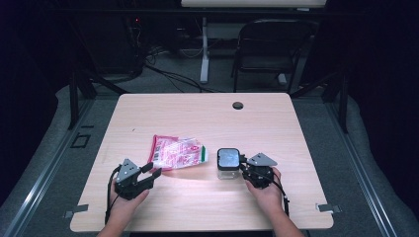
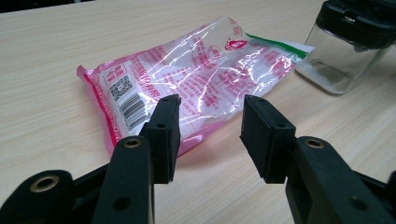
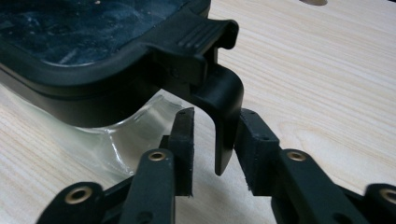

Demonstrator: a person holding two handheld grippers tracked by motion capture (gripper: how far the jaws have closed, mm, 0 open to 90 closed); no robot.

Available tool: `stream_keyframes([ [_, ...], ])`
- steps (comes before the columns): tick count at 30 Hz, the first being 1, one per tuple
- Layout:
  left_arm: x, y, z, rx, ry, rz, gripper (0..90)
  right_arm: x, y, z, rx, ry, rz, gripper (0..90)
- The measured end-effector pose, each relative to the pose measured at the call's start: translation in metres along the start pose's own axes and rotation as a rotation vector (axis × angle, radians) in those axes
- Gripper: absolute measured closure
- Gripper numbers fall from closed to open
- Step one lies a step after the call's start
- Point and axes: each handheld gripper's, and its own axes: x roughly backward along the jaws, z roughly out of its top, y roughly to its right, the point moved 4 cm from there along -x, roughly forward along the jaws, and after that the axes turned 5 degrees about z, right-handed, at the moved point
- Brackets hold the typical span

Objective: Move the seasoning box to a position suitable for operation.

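Right gripper view: right gripper (image 3: 212,154) straddles the clasp (image 3: 224,121) of the jar (image 1: 228,165), centre-right on the bench (image 1: 197,113); contact unclear. Left gripper (image 2: 210,135), half-wide and empty, faces the pink packet (image 2: 187,84).

One bag (image 1: 177,152) is lying on the tabletop (image 1: 207,118). One jar (image 1: 228,170) is standing beside it, carrying one lid (image 1: 229,157) with one latch (image 3: 223,112). Two grippers, left (image 1: 151,171) and right (image 1: 244,165), are working here.
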Motion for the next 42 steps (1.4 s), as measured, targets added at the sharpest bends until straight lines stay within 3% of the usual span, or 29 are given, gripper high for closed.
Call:
stream_keyframes([
  [6, 0.0, 0.006, 0.0, -0.027, -0.002, -0.002, 58.3, -0.001, 0.001, 0.001, 0.027, -0.006, -0.01, 78.9],
  [14, -0.006, 0.018, 0.001, -0.071, -0.017, -0.028, 60.8, 0.001, 0.001, 0.002, 0.027, -0.014, -0.011, 80.0],
  [23, -0.012, 0.026, 0.002, -0.083, -0.014, -0.025, 62.2, 0.004, 0.0, 0.002, 0.036, -0.024, -0.02, 81.4],
  [28, -0.015, 0.039, 0.004, -0.114, -0.014, -0.044, 62.2, 0.007, -0.003, 0.004, 0.041, -0.014, -0.044, 83.8],
  [33, -0.02, 0.052, 0.003, -0.143, -0.026, -0.071, 62.3, 0.009, -0.008, 0.004, 0.045, -0.019, -0.033, 85.9],
  [38, -0.025, 0.062, 0.003, -0.135, -0.023, -0.094, 62.3, 0.012, -0.015, 0.005, 0.051, -0.013, -0.054, 85.9],
  [42, -0.026, 0.066, 0.002, -0.153, -0.028, -0.116, 62.3, 0.013, -0.019, 0.004, 0.05, -0.013, -0.043, 86.0],
])
